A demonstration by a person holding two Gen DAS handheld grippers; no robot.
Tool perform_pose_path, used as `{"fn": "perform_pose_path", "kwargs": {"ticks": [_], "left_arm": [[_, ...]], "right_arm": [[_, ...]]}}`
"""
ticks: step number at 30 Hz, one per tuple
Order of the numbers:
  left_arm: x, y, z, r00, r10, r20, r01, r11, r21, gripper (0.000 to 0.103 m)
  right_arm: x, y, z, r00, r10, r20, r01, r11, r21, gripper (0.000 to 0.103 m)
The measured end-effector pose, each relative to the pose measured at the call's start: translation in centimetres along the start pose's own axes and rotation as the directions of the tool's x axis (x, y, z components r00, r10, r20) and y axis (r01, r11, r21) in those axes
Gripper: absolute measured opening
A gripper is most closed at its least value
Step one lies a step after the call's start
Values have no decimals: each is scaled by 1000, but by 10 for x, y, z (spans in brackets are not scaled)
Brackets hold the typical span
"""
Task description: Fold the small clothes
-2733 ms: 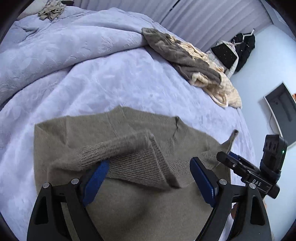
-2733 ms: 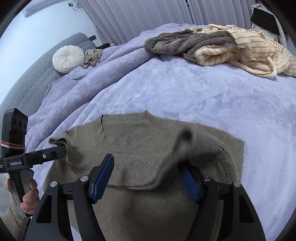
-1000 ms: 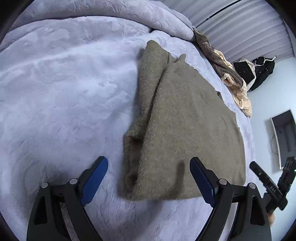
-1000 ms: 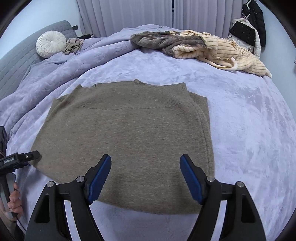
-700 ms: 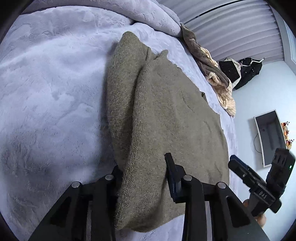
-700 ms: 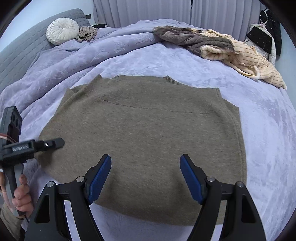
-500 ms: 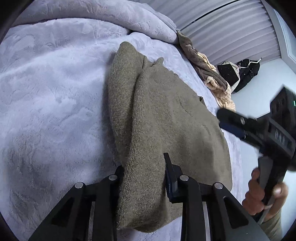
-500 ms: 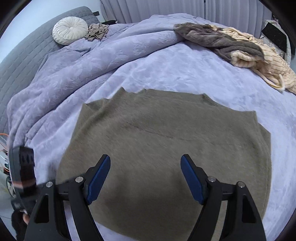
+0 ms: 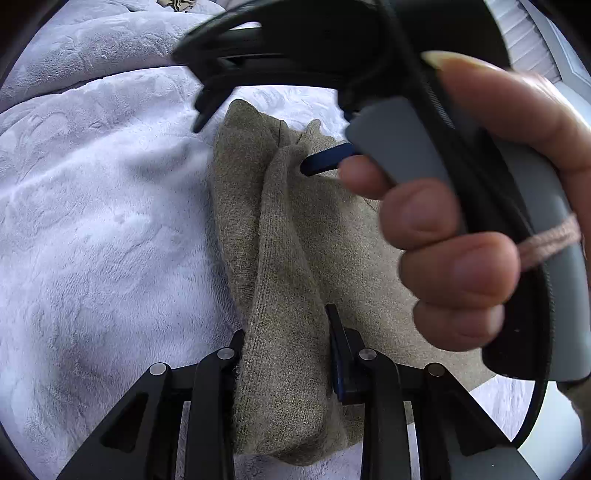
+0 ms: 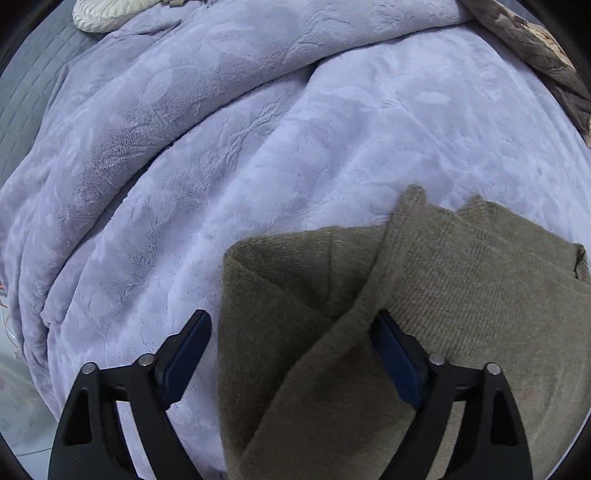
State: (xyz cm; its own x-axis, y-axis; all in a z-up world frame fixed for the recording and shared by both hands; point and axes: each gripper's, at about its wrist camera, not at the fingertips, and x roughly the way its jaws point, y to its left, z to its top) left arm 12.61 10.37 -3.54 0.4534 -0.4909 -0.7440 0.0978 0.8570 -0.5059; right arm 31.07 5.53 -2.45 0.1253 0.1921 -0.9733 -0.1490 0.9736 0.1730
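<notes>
nearest the left wrist camera, the left gripper (image 9: 284, 332) is clamped on a thick folded edge of the one olive knit sweater (image 9: 280, 236), its two fingers pressed against the bunched layers. in the right wrist view the right gripper (image 10: 291, 332) has its two blue-padded fingers (image 10: 186, 347) spread apart, with a raised fold of the sweater (image 10: 424, 295) lying between them but not pinched. the sweater lies on the lavender plush blanket (image 10: 258, 147) that covers the bed, at least two layers showing along its near edge. close before the left camera, the person's right hand (image 9: 469, 236) wraps the grey handle of the other tool, four fingertips visible. further off lie one round cream cushion (image 10: 110, 13) and one heap of brown and cream clothes (image 10: 535, 48) at the far right edge.
</notes>
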Motion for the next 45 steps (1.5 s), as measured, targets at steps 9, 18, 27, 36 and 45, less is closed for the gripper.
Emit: {"fn": "perform_pose_path", "kwargs": {"ticks": [9,18,27,36,45], "left_arm": [[-5,-20,-2,998,59,12,-60,997,46,27],[-21,-77,-5,988,149,52,-155,978,143,24],[-23,-128,-10,976,209,64,-218,949,227,24],[-17,-159,-5,957,286,45,-288,923,255,24],[6,-188,17,945,323,45,-321,897,303,24]], "right_arm": [[-3,14,-9,985,-167,41,170,977,-127,31],[-59,-26,-31,989,60,138,-45,993,-107,21],[-97,-57,-34,967,166,195,-148,983,-105,21],[-112,-74,-40,955,206,214,-188,977,-102,21],[-132,-108,-42,943,275,187,-255,959,-126,21]]}}
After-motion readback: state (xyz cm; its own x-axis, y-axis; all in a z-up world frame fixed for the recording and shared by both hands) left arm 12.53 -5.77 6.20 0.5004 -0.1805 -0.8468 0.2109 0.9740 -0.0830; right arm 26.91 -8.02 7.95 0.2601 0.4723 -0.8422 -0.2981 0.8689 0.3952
